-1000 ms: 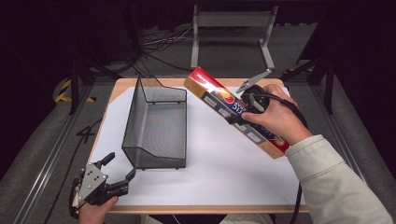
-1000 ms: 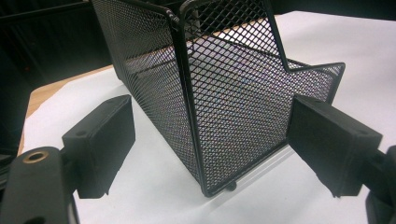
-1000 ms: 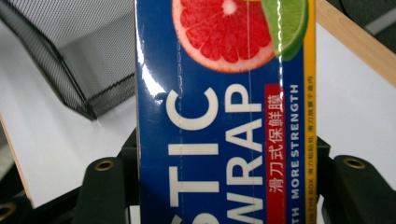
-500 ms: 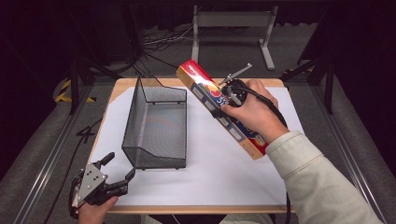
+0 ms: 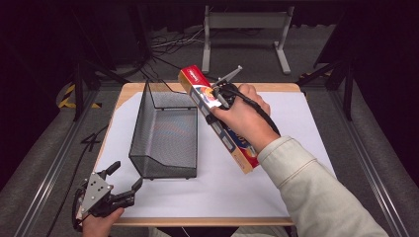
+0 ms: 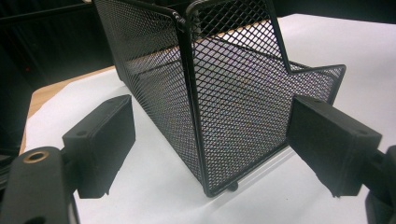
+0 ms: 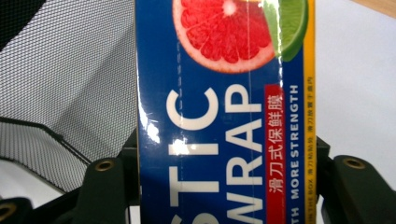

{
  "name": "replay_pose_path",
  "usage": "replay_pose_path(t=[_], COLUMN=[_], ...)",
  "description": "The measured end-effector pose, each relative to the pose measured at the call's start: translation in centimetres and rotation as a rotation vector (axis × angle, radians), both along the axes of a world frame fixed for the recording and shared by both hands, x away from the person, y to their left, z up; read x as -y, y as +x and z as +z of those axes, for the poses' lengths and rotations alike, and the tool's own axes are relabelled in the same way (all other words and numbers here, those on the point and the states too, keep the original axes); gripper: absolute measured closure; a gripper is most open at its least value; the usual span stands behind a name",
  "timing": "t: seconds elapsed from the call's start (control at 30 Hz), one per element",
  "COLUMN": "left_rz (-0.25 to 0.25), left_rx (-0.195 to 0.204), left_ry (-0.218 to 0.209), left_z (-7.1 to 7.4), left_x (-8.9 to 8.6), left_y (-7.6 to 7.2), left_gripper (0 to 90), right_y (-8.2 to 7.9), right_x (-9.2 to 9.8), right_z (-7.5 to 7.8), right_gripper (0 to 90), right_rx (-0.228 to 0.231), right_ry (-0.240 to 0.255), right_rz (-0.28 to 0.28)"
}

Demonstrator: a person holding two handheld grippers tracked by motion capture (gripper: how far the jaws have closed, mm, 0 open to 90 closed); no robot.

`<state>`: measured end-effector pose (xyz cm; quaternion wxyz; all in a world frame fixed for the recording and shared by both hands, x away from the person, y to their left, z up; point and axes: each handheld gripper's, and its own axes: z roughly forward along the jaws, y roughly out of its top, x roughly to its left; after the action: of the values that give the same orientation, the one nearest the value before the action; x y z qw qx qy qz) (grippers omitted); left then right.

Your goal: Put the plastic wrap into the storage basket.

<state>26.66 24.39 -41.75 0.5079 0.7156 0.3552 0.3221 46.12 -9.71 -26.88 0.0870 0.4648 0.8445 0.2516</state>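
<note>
Carried leftward, box (image 5: 217, 116) now hangs clamped in right gripper (image 5: 220, 98) beside basket (image 5: 165, 133), not yet inside; left gripper (image 5: 123, 185) rests released, empty.

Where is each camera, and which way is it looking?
High view: above the person's side, looking down on the table; forearms and both claws show.
Left gripper view: on the left claw, facing the mesh basket.
Right gripper view: on the right claw, facing the plastic wrap box.
All three share the basket.
</note>
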Motion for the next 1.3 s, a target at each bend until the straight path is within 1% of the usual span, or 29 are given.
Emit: replay_pose_path(t=[0.1,0.17,0.23,0.27,0.37,0.53,0.63,0.7,0.9,1.03,1.07,1.13,1.23,1.3], left_rz=[0.004,0.004,0.004,0.003,0.002,0.000,0.001,-0.001,-0.011,-0.015,-0.019,-0.020,-0.024,-0.025], left_rx=[0.003,0.007,0.007,0.004,0.005,0.005,0.008,0.005,0.003,0.005,0.006,0.005,0.001,0.001], left_ry=[0.005,0.007,0.008,0.007,0.006,0.005,0.005,0.002,0.002,-0.008,-0.004,-0.004,-0.006,-0.004], left_z=[0.0,0.0,0.0,0.0,0.0,0.0,0.0,0.0,0.0,0.0,0.0,0.0,0.0,0.0], left_x=[0.0,0.0,0.0,0.0,-0.1,0.0,0.0,0.1,0.3,0.3,0.3,0.4,0.4,0.4], left_y=[-0.1,-0.1,-0.2,-0.2,-0.2,-0.2,-0.1,-0.1,0.0,0.2,0.3,0.3,0.3,0.4], left_gripper=[16.6,16.7,16.7,16.6,16.7,16.6,16.7,16.8,16.8,16.8,16.8,16.8,16.8,16.8], right_y=[0.4,0.6,0.8,0.9,1.1,1.5,1.8,1.9,2.1,2.3,2.4,2.6,2.8,2.9], right_x=[-1.1,-1.6,-2.0,-2.2,-2.9,-3.6,-4.2,-4.7,-6.3,-7.2,-7.4,-7.6,-8.1,-8.2], right_z=[-0.5,-0.8,-1.0,-1.2,-1.4,-1.5,-1.9,-2.1,-2.7,-3.2,-3.4,-3.7,-4.0,-4.1], right_gripper=[40.7,40.7,40.7,40.7,40.7,40.7,40.8,40.8,40.7,40.8,40.8,40.8,40.7,40.7], right_rx=[-0.033,-0.052,-0.077,-0.087,-0.098,-0.116,-0.135,-0.148,-0.166,-0.198,-0.212,-0.223,-0.223,-0.234], right_ry=[-0.012,-0.019,-0.020,-0.016,-0.020,-0.001,0.020,0.022,0.042,0.057,0.064,0.070,0.071,0.082], right_rz=[-0.032,-0.042,-0.064,-0.064,-0.081,-0.092,-0.111,-0.124,-0.122,-0.139,-0.143,-0.152,-0.169,-0.175])
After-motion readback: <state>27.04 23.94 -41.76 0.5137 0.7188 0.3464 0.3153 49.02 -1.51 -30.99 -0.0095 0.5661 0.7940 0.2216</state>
